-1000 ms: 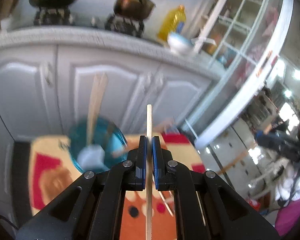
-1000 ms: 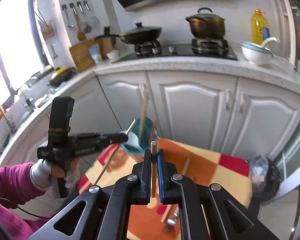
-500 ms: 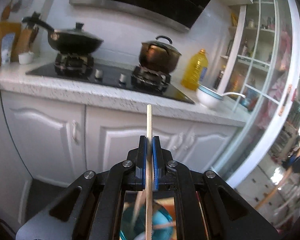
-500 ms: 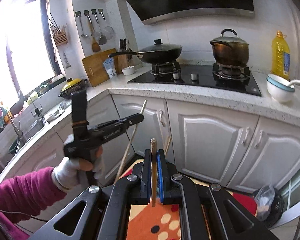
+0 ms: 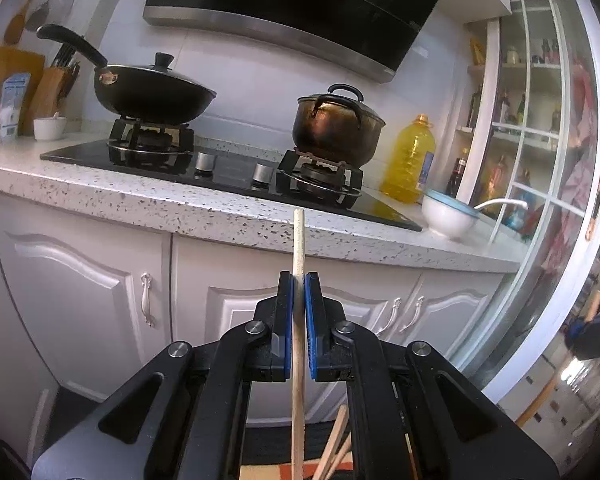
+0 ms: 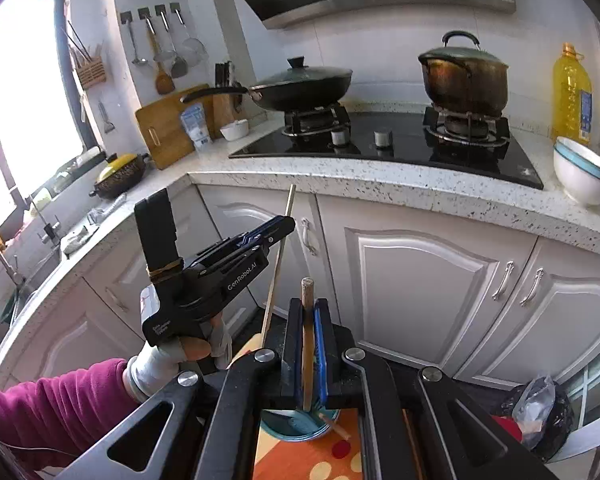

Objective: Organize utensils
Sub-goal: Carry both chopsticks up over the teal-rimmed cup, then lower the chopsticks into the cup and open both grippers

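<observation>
Left gripper (image 5: 299, 292) jaws clamped one chopstick (image 5: 298, 240) upright, right gripper (image 6: 309, 320) jaws another stick (image 6: 307, 332), both above the teal cup (image 6: 296, 426), probably for dropping in.

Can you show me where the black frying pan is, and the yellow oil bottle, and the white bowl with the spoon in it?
Frying pan (image 5: 152, 96), left wrist view, on its black side.
Oil bottle (image 5: 410, 160), left wrist view, on its yellow body.
Bowl (image 5: 446, 218), left wrist view, on its white outer wall.
</observation>
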Tool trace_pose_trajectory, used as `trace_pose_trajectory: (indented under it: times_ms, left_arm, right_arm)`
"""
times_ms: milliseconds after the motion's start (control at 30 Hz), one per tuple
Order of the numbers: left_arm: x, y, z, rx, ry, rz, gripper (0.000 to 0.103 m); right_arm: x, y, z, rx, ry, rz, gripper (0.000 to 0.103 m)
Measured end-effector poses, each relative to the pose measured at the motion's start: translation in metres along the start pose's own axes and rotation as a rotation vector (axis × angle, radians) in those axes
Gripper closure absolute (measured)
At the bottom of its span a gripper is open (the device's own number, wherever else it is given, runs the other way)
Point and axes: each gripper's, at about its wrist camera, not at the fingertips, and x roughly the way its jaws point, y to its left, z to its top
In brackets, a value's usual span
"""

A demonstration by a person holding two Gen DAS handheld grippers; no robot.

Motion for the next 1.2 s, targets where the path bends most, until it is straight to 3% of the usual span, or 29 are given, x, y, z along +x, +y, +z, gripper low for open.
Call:
trace_pose_trajectory:
  times_ms: [133, 400, 700, 1200]
  left_arm:
    - [-0.007, -0.006, -0.013, 0.056, -0.093, 0.056, 0.099]
    - [-0.010, -0.004, -0.042, 0.066, -0.080, 0.051, 0.099]
    - [-0.023, 0.007, -0.061, 0.010, 0.015, 0.021, 0.099]
    - [-0.058, -0.005, -0.095, 0.063, 0.186, -0.031, 0.099]
  right_arm:
    - [0.018, -0.010, -0.003, 0.021, 0.018, 0.006, 0.098]
    - [0.043, -0.019, -0.013, 0.035, 0.066, 0.017, 0.098]
    - [0.059, -0.019, -0.025, 0.038, 0.115, 0.035, 0.098]
    - [0.089, -0.026, -0.039, 0.084, 0.179, -0.039, 0.096]
